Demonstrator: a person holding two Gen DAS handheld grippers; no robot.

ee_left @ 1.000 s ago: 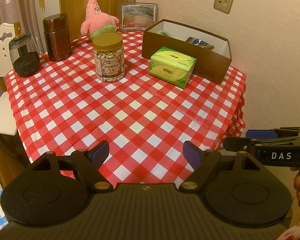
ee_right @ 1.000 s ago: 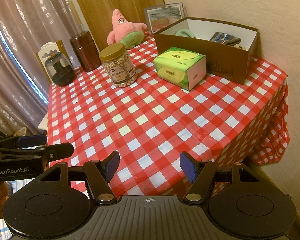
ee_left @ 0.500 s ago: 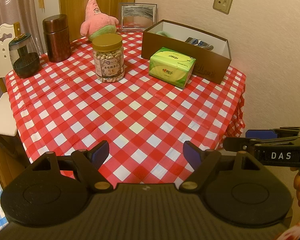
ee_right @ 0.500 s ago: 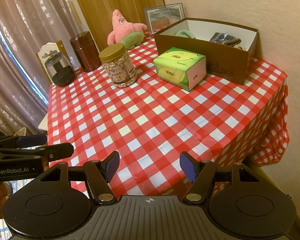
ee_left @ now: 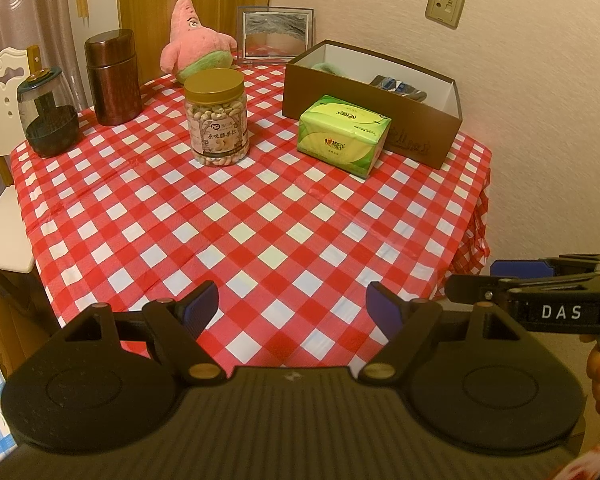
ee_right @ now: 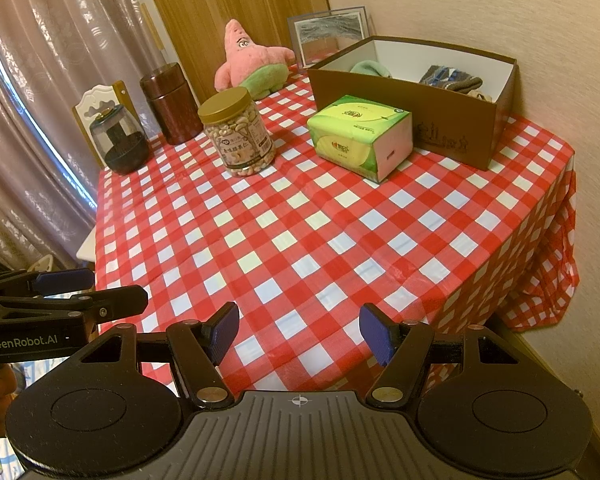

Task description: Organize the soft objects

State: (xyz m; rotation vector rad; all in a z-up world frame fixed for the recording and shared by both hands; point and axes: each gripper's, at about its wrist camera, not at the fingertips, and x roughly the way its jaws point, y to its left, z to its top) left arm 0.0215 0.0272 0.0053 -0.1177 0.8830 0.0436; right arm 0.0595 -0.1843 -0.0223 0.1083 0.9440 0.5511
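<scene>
Nothing is moving since a second ago: both grippers, left gripper (ee_left: 292, 304) and right gripper (ee_right: 298, 330), are hovering with fingers wide, empty, at the near tabletop (ee_left: 260, 232) edge. Pink plush (ee_left: 194, 42) is sitting far-side, left of the brown box (ee_left: 416, 132), slightly nearer the left hand.

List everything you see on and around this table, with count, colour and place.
plush: one, pink and green, far edge
box: one, brown, right by the wall, soft items inside
tissue pack: one, green, in front of the box
nut jar: one, gold lid, centre back
canister: one, brown, back left
grinder: one, dark, far left
picture frame: one, silver, against the wall
tablecloth: one, red and white check
left claw: open, empty
right claw: open, empty
</scene>
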